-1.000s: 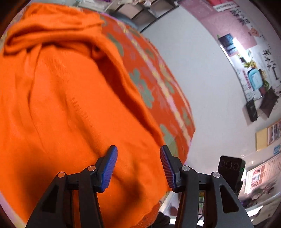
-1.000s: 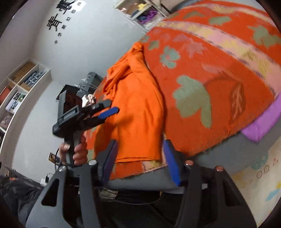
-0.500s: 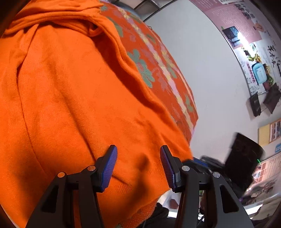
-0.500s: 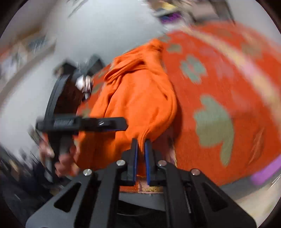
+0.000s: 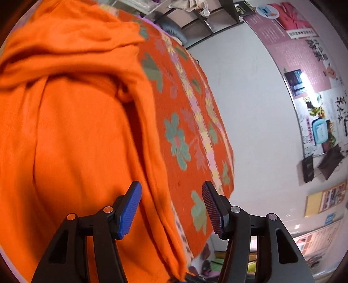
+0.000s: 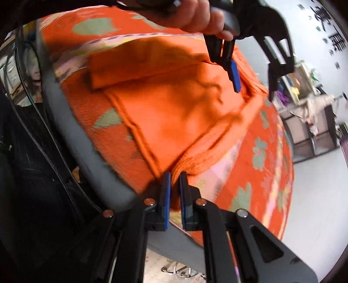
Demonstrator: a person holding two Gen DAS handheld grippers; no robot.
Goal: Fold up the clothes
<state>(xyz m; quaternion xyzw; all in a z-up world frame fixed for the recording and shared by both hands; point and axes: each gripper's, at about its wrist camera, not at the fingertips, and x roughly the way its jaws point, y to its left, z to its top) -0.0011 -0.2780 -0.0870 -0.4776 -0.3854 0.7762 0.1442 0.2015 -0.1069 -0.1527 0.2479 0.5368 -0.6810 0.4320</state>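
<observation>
Right gripper (image 6: pixel 174 191): jaws nearly closed, pinching a ribbed edge of the orange sweater (image 6: pixel 174 113) between the blue pads.
Left gripper (image 5: pixel 171 209): jaws wide apart, holding nothing; it hangs over the sweater's folded side edge, which runs down between the pads without touching them. In the right wrist view the same gripper (image 6: pixel 236 74) is seen from the side above the sweater's far part, gripped by a hand (image 6: pixel 195 13).
Sweater: lies in loose folds on the blanket (image 6: pixel 261 174); one flat folded piece (image 6: pixel 121 65), perhaps a sleeve, lies toward the near edge.
Blanket: red-orange with green leaf and flower shapes and a pale pink and yellow band, spread over a grey surface (image 6: pixel 71 122).
Wall writing: large black brush characters (image 6: pixel 330 28) on the white wall, blurred and cut off, so not readable.
Posters (image 5: pixel 304 54): pink sheets with small print too fine to read, plus smaller picture cards below.
Shelves (image 6: pixel 313 130): dark cubby unit by the wall, with cloth draped on top.
</observation>
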